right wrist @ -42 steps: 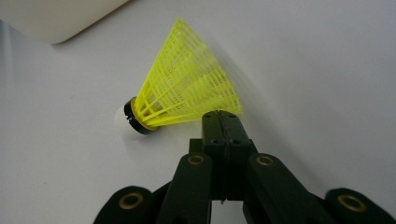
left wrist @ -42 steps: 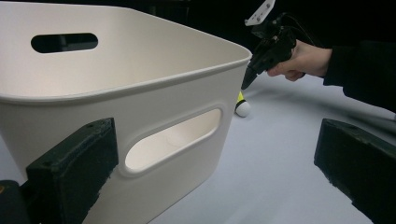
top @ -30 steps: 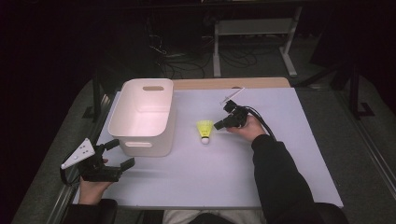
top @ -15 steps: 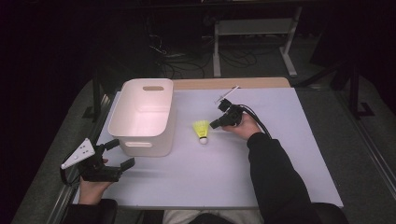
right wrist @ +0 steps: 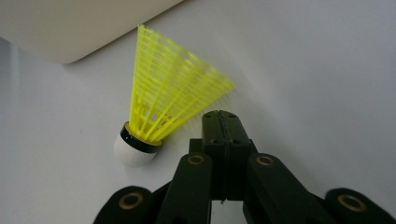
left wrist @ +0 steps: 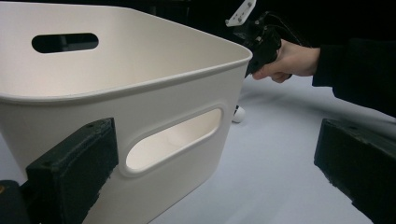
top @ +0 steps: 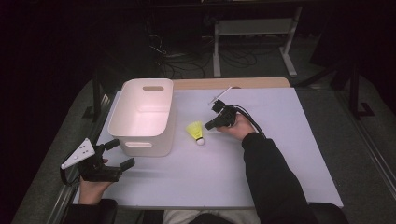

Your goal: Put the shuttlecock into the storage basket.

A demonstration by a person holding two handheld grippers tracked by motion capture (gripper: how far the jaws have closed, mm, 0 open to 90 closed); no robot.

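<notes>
in the left gripper view the white bin (left wrist: 140, 98) hides almost all of the yellow shuttlecock (left wrist: 238, 114); you see there only its white cork tip beside the bin's corner, and the bin's bottom is cut off by the frame. in the high view the tips of your right gripper (top: 211, 125) are small and dark, so the jaws are hard to read there, but the right gripper view shows them pressed flat together with nothing between them. the shuttlecock (right wrist: 170, 105) lies on its side on the white table (top: 280, 154), just beside the bin's near right corner, cork toward you and skirt toward the bin. the closed tips of your right gripper (right wrist: 223, 122) are just beside the skirt's edge; whether they touch it, i cannot tell. your left gripper (top: 116, 154) rests at the table's near left edge with jaws wide apart and empty, facing the bin's handle slot. compared with one second ago, your right gripper has come a little toward the bin and the shuttlecock moved along with it; your left gripper stayed in place.
</notes>
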